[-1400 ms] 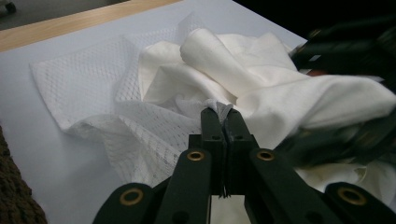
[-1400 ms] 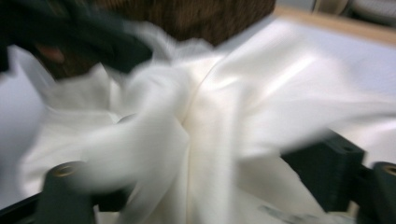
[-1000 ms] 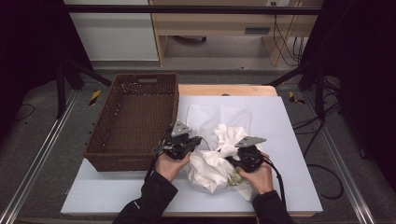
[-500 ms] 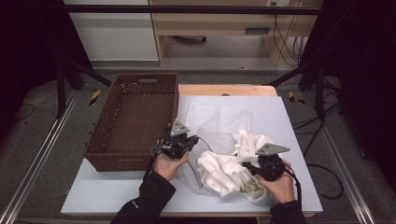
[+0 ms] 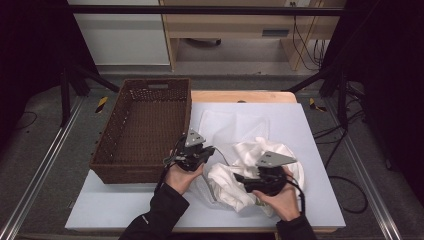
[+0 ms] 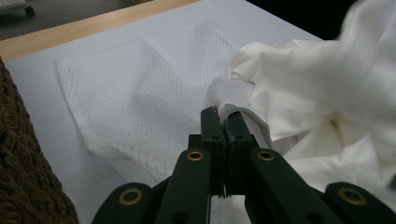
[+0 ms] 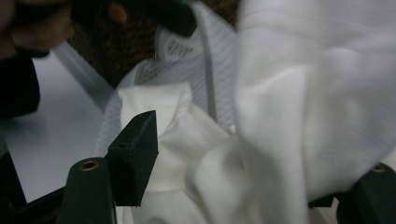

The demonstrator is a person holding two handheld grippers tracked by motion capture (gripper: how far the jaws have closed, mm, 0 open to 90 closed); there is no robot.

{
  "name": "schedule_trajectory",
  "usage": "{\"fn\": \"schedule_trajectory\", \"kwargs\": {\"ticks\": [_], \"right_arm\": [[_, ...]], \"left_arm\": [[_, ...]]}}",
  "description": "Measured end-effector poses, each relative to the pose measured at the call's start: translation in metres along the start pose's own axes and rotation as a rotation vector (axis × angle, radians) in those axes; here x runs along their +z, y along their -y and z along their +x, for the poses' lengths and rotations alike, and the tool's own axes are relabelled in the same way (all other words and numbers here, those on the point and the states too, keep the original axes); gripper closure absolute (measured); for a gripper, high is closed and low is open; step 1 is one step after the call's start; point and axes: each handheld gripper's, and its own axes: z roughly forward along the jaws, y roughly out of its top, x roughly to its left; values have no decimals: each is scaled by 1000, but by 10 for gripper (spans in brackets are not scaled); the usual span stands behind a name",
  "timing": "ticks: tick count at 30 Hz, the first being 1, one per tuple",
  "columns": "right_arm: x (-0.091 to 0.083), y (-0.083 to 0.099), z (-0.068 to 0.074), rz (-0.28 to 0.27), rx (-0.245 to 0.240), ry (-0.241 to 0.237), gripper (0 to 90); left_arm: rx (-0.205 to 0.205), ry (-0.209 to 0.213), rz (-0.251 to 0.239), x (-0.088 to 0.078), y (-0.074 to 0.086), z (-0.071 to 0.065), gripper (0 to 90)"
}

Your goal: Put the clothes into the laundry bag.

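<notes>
Two tools at work stuffing: left tool (image 6: 223, 119) clamps the mesh laundry bag (image 6: 140, 93) rim on the table (image 5: 310, 130), right tool (image 7: 243, 154), jaws just opening, probably released the white garment (image 5: 250, 170); next, regrip and push in.

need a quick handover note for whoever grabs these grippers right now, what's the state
Left gripper: jaws shut on the edge of the mesh laundry bag, holding its opening.
Right gripper: jaws have just been opening; the white garment lies loose between them, not pinched.
Garment is bunched at the bag's mouth on the white board, apparently partly inside.
Wicker basket sits to the left with nothing in it.
Likely left: re-grip the cloth and push the rest into the bag. What the basket is for is not clear.
</notes>
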Motion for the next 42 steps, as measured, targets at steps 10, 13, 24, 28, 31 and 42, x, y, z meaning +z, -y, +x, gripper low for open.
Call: {"fn": "schedule_trajectory", "kwargs": {"ticks": [10,13,24,28,31,42], "right_arm": [[20,21,-2,178,-24,37,754],[4,21,-10,167,-10,63,765],[-25,34,-32,213,-14,200,744],[-30,29,-38,122,80,143,580],[-55,19,-44,-54,141,118,461],[10,4,3,66,-8,48,274]], "left_arm": [[-6,-11,3,-2,2,2,892],[-14,-14,-1,-5,3,6,892],[13,-3,7,-2,2,2,890],[14,2,3,-3,-1,2,891],[7,-1,4,-3,-2,3,892],[16,12,2,-3,-8,-2,892]]}}
